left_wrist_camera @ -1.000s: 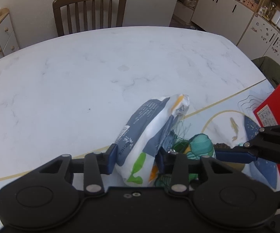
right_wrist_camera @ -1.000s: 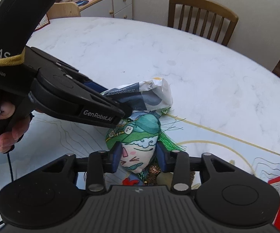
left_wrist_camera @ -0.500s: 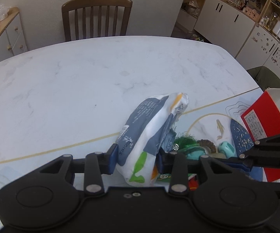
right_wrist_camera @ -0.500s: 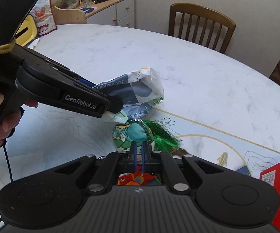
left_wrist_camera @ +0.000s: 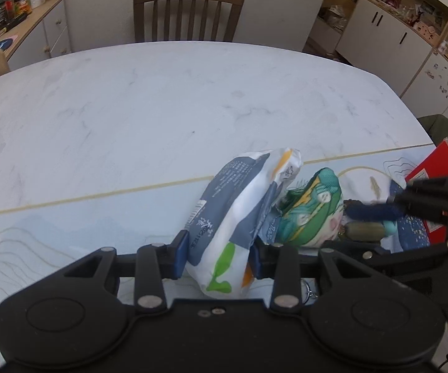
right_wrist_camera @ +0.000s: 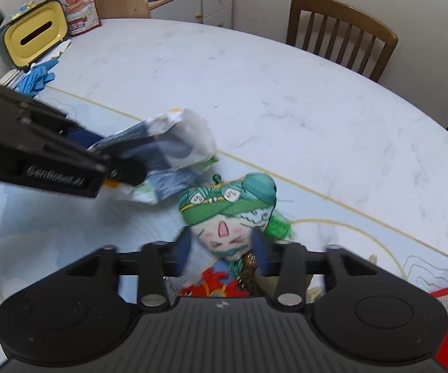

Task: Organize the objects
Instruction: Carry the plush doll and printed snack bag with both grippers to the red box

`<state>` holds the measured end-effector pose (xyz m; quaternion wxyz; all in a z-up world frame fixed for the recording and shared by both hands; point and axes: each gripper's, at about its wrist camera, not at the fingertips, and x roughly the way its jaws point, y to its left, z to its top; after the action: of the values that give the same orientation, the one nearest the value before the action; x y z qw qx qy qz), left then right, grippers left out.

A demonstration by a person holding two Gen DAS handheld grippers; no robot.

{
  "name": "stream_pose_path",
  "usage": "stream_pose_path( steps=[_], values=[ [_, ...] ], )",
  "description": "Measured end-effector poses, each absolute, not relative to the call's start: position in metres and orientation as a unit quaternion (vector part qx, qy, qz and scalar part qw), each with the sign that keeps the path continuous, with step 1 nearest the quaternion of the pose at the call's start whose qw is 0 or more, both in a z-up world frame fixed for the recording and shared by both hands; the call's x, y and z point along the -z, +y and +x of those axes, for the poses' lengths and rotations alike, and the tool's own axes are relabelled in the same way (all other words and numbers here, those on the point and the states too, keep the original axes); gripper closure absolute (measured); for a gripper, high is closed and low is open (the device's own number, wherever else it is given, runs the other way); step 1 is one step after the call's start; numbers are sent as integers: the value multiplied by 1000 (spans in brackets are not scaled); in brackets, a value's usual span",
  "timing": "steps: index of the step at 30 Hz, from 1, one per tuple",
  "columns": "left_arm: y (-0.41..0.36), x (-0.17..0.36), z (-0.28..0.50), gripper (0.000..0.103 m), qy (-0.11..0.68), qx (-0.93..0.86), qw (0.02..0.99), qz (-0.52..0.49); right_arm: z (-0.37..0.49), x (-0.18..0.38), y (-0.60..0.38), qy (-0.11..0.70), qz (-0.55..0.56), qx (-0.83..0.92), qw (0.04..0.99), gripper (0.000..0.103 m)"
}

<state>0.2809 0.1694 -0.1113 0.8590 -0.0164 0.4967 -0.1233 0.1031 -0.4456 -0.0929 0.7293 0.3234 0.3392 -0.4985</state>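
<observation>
My left gripper (left_wrist_camera: 217,258) is shut on a white and blue snack packet (left_wrist_camera: 239,205), held just above the patterned mat. The right wrist view shows the same packet (right_wrist_camera: 177,143) in the left tool's fingers, at left. A cloth doll (right_wrist_camera: 230,205) with a green turban and green hair lies on the mat beside the packet. My right gripper (right_wrist_camera: 222,248) is open, with its blurred blue fingers on either side of the doll's face. In the left wrist view the doll (left_wrist_camera: 311,211) lies right of the packet, with the right tool reaching in from the right.
A red box (left_wrist_camera: 435,168) stands at the mat's right edge. A yellow tissue box (right_wrist_camera: 34,31), blue gloves (right_wrist_camera: 37,74) and a printed bag (right_wrist_camera: 68,0) sit at the table's far left. A wooden chair (left_wrist_camera: 188,12) stands behind the marble table (left_wrist_camera: 162,99).
Half a second ago the right gripper's fingers were together short of the doll; now they are apart around its head. The left gripper has kept hold of the packet and pulled back slightly.
</observation>
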Motion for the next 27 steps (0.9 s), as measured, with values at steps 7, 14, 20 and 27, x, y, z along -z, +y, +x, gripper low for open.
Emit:
stream_pose_path(
  steps=[7, 14, 20, 27],
  values=[
    [182, 114, 283, 66, 496, 114, 860, -29, 102, 84, -457, 340, 306, 490, 742, 28],
    [189, 114, 286, 66, 496, 111, 861, -36, 139, 100, -470, 392, 267, 467, 747, 27],
    [191, 117, 285, 66, 500, 111, 858, -38, 148, 113, -475, 409, 246, 476, 739, 27],
    [192, 118, 283, 66, 501, 111, 858, -38, 146, 111, -468, 410, 248, 486, 731, 31]
  ],
)
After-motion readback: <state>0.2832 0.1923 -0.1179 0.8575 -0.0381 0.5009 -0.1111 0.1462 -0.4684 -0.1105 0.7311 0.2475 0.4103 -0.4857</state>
